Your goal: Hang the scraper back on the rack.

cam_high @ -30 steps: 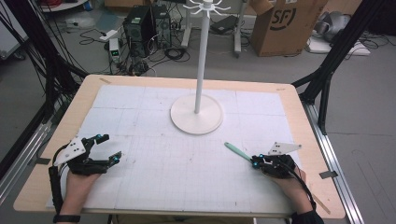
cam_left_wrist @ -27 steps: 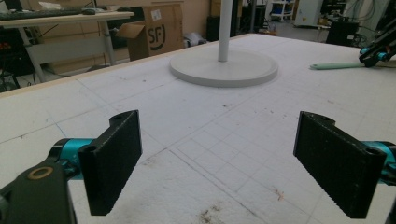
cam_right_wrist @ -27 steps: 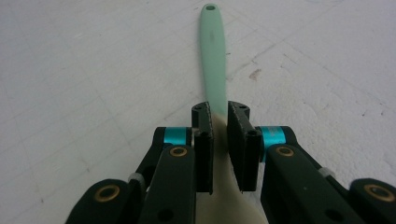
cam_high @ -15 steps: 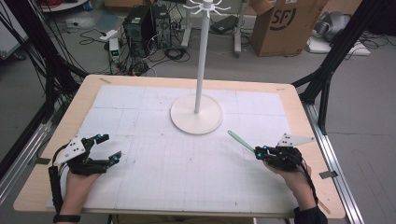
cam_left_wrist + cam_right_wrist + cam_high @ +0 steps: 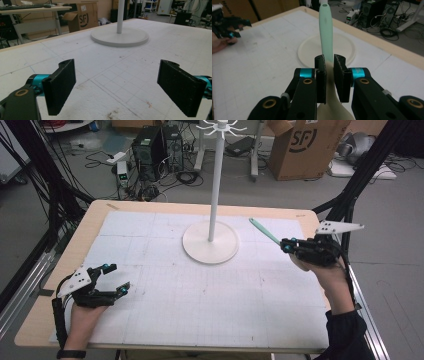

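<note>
The right gripper [image 5: 286, 245] is up above the right side of the tabletop [image 5: 45, 317], and its jaws are squeezed tight on a spatula [image 5: 264, 231]. The spatula has a long mint-green handle that sticks out past the jaws and points toward the white stand [image 5: 210, 242]. In the right gripper view, the cream end of the spatula [image 5: 329, 110] shows below the jaws. The white stand has a round flat base and a tall thin pole, and it sits near the middle of the far part of the tabletop. The left gripper [image 5: 114, 280] is low at the near left corner, well apart from the stand. Its jaws are wide open with nothing between them. A cardboard box [image 5: 305, 145] sits on the floor behind the tabletop.
</note>
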Demonstrator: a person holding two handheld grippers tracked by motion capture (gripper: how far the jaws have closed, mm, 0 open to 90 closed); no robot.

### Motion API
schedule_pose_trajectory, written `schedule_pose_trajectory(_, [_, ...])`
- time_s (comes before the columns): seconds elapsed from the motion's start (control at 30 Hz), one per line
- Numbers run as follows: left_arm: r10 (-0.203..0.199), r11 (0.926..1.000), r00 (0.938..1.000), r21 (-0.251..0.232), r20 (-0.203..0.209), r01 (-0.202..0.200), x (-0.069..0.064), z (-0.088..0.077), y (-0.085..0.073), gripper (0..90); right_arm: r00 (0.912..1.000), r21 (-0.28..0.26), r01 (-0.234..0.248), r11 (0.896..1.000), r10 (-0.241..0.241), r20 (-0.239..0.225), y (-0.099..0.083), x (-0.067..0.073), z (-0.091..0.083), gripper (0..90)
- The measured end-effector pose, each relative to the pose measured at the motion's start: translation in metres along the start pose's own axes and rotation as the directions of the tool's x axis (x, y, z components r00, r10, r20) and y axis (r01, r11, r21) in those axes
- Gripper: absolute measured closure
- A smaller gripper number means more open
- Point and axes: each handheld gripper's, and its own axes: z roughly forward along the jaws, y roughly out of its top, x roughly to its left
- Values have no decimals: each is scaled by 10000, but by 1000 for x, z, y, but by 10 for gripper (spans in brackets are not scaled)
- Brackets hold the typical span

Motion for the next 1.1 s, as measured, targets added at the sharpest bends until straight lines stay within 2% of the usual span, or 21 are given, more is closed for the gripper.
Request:
schedule_pose_trajectory(0.03, [1,10000,10000,-4,1,-1,0,0,0,159,10000,0,0,10000,0,0,0,0,0,813])
schedule_pose_trajectory(0.13, [8,10000,10000,9,2,-8,0,0,0,159,10000,-157,5,9999,-5,-47,29,-4,-7,813])
schedule_pose_trajectory(0.2, [-8,10000,10000,3,-13,8,0,0,0,159,10000,-199,88,9998,-89,-12,37,-5,-8,813])
schedule_pose_trajectory(0.23, [-13,10000,10000,4,-15,13,0,0,0,159,9999,-263,85,9996,-88,-125,51,-6,-11,813])
schedule_pose_trajectory(0.27, [-15,10000,10000,1,-14,15,0,0,0,159,9999,-263,85,9996,-88,-125,51,-6,-11,813])
schedule_pose_trajectory(0.33, [-13,10000,10000,-2,-13,13,0,0,0,159,9997,-401,194,9990,-200,-156,64,-5,-12,814])
schedule_pose_trajectory(0.37, [-9,10000,10000,1,-13,9,0,0,0,159,9995,-476,278,9985,-285,-136,77,-5,-14,814])
schedule_pose_trajectory(0.4, [-13,10000,10000,0,-11,13,0,0,0,159,9995,-476,278,9985,-285,-136,77,-5,-14,814])
schedule_pose_trajectory(0.43, [-12,10000,10000,-6,-15,12,0,0,0,159,9995,-542,262,9982,-271,-155,88,-4,-15,814])
schedule_pose_trajectory(0.53, [-1,10000,10000,8,-6,1,0,0,0,159,9993,-670,332,9972,-343,-158,104,-4,-17,814])
schedule_pose_trajectory(0.73, [-19,10000,10000,10,-34,19,0,0,0,160,9991,-995,322,9945,-349,-254,130,-1,-23,814])
schedule_pose_trajectory(0.77, [-17,10000,10000,13,-36,17,0,0,0,159,9985,-1065,418,9934,-453,-305,140,1,-25,814])
schedule_pose_trajectory(0.93, [-8,10000,10000,8,-41,8,0,0,0,159,9980,-1116,478,9926,-519,-349,155,6,-27,814])
schedule_pose_trajectory(1.0, [2,10000,10000,10,-44,-2,0,0,0,159,9973,-1337,577,9893,-634,-381,166,9,-30,814])
schedule_pose_trajectory(1.1, [-2,10000,10000,8,-43,2,0,0,0,159,9979,-1350,541,9894,-586,-293,171,11,-33,814])
